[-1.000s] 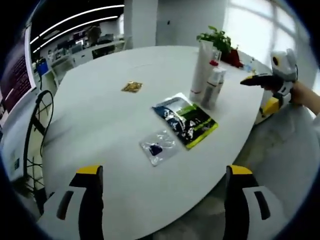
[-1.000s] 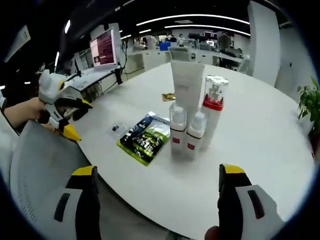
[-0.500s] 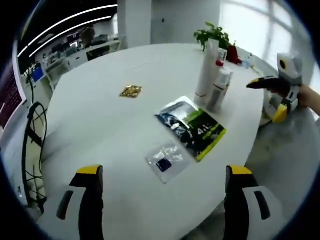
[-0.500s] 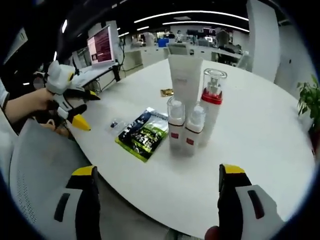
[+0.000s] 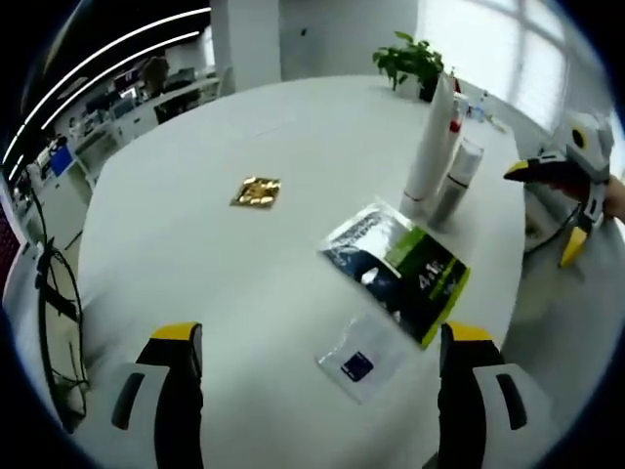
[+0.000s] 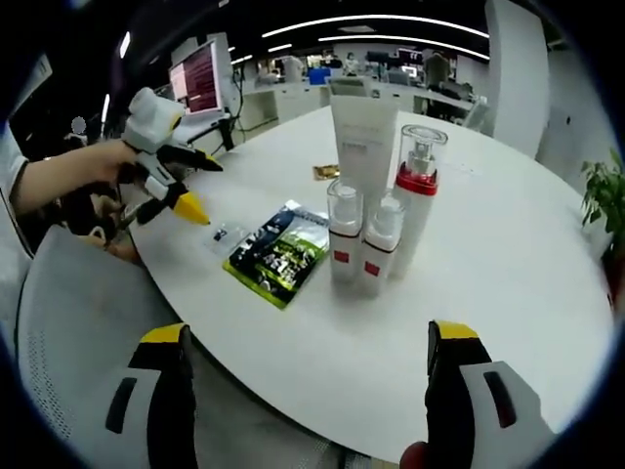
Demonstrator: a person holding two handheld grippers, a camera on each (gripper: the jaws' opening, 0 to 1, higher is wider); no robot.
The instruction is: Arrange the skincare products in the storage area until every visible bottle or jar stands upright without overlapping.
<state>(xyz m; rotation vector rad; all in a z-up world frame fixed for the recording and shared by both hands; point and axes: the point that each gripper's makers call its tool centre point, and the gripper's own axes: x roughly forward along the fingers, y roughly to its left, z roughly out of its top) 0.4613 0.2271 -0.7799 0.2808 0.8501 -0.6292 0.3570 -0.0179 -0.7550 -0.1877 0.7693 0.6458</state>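
Left gripper view: set above the white tabletop (image 5: 195, 264), looking down and across toward the far windows, close to the green sachet (image 5: 395, 272). Right gripper view: set off the tabletop's edge, facing the upright bottles (image 6: 376, 220) from nearby. Shared: tabletop, sachet, bottles, and each opposite tool (image 5: 562, 200) (image 6: 190, 186).

White round table (image 6: 508, 264) carries everything. Near its edge by the right gripper (image 6: 305, 401), in right gripper view: tall white tube (image 6: 364, 132) stands upright, w/ clear-capped red-collared pump bottle (image 6: 414, 200) just beside it; two small clear-capped white bottles (image 6: 359, 249) stand in front, touching each other. Flat black-and-green foil pouch (image 6: 277, 255) lies beside them along the edge; small clear plastic sachet (image 6: 226, 236) lies past it, under the left gripper (image 6: 190, 186). Small gold foil packet (image 5: 256, 191) lies further in toward table centre. Potted green plant (image 5: 410, 64) sits at the far edge.
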